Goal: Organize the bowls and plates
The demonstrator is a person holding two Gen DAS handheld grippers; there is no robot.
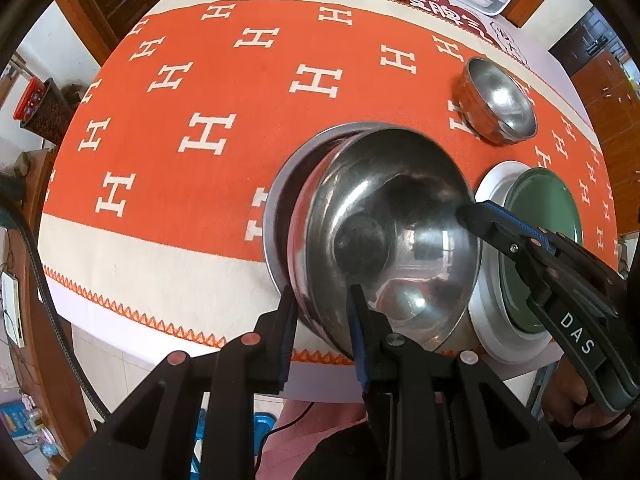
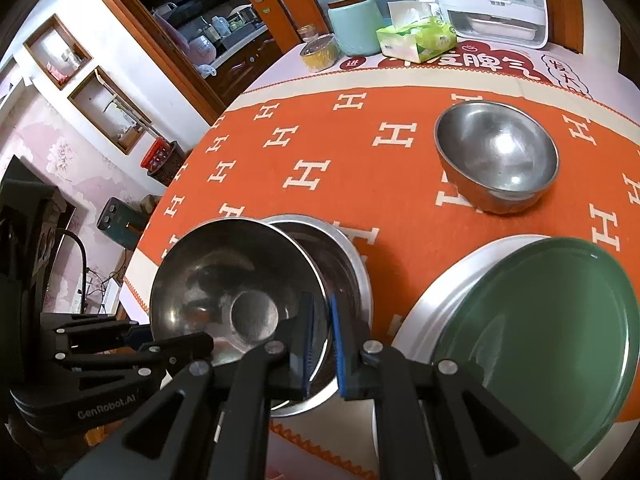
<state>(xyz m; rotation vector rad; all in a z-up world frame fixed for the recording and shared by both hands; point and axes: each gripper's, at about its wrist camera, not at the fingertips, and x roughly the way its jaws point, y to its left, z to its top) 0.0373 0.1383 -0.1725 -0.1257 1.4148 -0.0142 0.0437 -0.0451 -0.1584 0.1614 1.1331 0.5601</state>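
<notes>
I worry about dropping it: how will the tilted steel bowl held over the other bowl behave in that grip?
The tilted steel bowl looks polished, so probably slippery. Both the left gripper and right gripper pinch only its thin rim, so it may pivot. It looks rigid.

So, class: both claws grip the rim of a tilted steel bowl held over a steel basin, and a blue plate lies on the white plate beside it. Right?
Not quite. The plate lying on the round white plate is dark green, not blue, as the right wrist view shows. The rest holds: the left claw and right claw grip the tilted steel bowl over the steel basin.
</notes>
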